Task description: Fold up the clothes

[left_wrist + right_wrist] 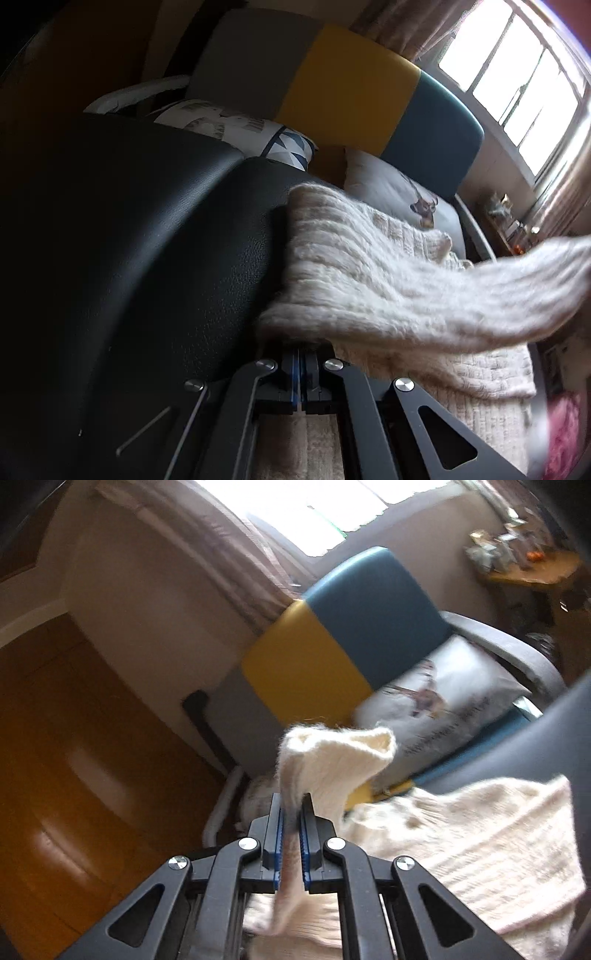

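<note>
A cream knitted sweater (369, 288) lies across a black leather surface (147, 240), and one part of it stretches off to the right. My left gripper (301, 347) sits at its near edge with the blue pads pressed together. The knit drapes over the tips, so I cannot see any fabric pinched between them. In the right wrist view my right gripper (291, 812) is shut on a fold of the sweater (461, 834). The fold is lifted, its end stands above the fingers, and the rest hangs down to the pile on the right.
A seat back with grey, yellow and teal panels (343, 88) (306, 672) stands behind. On it lie a white deer pillow (399, 195) (443, 694) and a patterned cushion (229, 125). A bright window (517, 74), a wooden door (74, 757) and a cluttered side table (524, 565) surround it.
</note>
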`<state>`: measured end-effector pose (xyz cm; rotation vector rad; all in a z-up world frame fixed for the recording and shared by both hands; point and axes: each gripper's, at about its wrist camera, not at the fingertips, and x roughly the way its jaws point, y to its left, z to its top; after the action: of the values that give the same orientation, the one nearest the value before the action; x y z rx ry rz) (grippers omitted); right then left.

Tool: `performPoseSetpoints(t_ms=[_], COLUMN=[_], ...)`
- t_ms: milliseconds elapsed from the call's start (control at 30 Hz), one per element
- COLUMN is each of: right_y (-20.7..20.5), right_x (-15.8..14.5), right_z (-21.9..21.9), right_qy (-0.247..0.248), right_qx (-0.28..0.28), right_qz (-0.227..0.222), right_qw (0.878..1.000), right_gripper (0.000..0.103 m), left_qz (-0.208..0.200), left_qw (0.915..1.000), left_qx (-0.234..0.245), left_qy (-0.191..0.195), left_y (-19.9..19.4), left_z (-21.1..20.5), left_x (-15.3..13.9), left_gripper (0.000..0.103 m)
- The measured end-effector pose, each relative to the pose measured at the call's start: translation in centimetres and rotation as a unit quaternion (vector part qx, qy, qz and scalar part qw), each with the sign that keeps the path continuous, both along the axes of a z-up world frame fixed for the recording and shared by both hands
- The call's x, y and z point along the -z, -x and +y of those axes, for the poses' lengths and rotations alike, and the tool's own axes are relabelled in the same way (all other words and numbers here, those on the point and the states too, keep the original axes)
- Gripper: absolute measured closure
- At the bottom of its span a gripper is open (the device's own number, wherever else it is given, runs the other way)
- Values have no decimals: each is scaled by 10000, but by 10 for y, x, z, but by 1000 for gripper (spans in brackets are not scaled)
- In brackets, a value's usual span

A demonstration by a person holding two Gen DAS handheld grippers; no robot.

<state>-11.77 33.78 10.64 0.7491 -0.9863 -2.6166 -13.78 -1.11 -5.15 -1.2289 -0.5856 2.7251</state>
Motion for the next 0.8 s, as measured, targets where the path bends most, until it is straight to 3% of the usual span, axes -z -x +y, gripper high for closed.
performPoseSetpoints(t_ms=[167,367,500,567,633,800], right_y=[-5,-13,-11,-14,-17,-9], right_x=[68,143,132,112,105,152], right_z=[16,32,40,38,37,38], right_qy=[-277,-109,79,138,31,-331], right_qx=[256,492,453,313,270,436], right_qz=[-871,-1773,-1575,-979,-652,-1616], right_qw=[9955,9829,9864,9946,9975,9853], right_gripper=[97,97,97,97,97,97], left_qz=[-34,-7,37,59,58,33], left_qw=[9998,9993,9986,9978,9970,9969], left_qx=[-31,-83,-182,-259,-299,-332], left_qy=[-177,-358,-490,-613,-710,-719], left_y=[0,-3,-6,-8,-8,-8], left_z=[-3,-7,-11,-14,-17,-18], left_x=[3,5,5,6,8,9], left_gripper=[102,102,102,102,102,100])
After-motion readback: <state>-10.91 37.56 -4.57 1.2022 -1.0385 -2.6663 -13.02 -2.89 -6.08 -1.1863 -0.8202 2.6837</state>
